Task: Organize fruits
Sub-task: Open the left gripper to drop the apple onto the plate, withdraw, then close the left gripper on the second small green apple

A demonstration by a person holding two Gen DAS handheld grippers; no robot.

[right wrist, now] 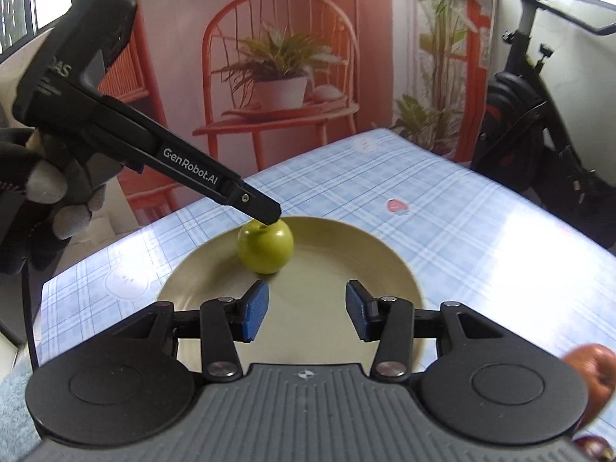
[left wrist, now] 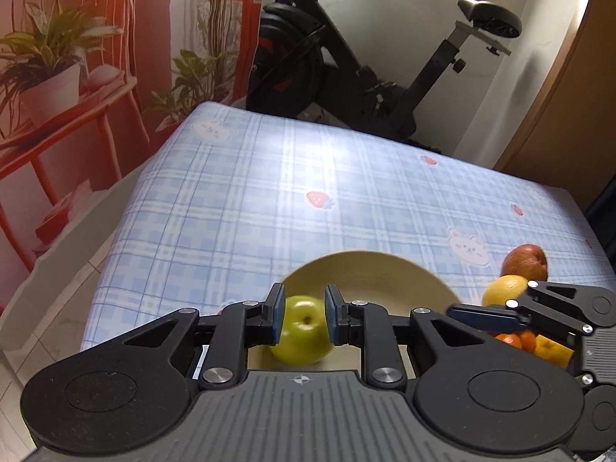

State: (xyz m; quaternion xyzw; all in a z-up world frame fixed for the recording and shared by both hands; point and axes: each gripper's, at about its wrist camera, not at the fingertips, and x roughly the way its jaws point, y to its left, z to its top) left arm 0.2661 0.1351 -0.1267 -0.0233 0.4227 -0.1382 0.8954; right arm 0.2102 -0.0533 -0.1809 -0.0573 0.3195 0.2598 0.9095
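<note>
A green apple (left wrist: 302, 331) sits on a pale yellow-green plate (left wrist: 369, 273). My left gripper (left wrist: 304, 310) hangs just above the apple, its blue pads to either side of the top, a small gap showing. In the right wrist view the apple (right wrist: 265, 246) rests on the plate (right wrist: 346, 246), with the left gripper's tip (right wrist: 265, 211) at its stem. My right gripper (right wrist: 306, 308) is open and empty above the plate's near part. A red apple (left wrist: 525, 261), a lemon (left wrist: 504, 288) and small oranges (left wrist: 518, 338) lie right of the plate.
A blue plaid tablecloth (left wrist: 269, 200) with strawberry and bear prints covers the table. An exercise bike (left wrist: 346, 77) stands behind it. A backdrop with a red chair and plants (right wrist: 281, 77) hangs at the far side. A red apple (right wrist: 593, 373) lies at the right edge.
</note>
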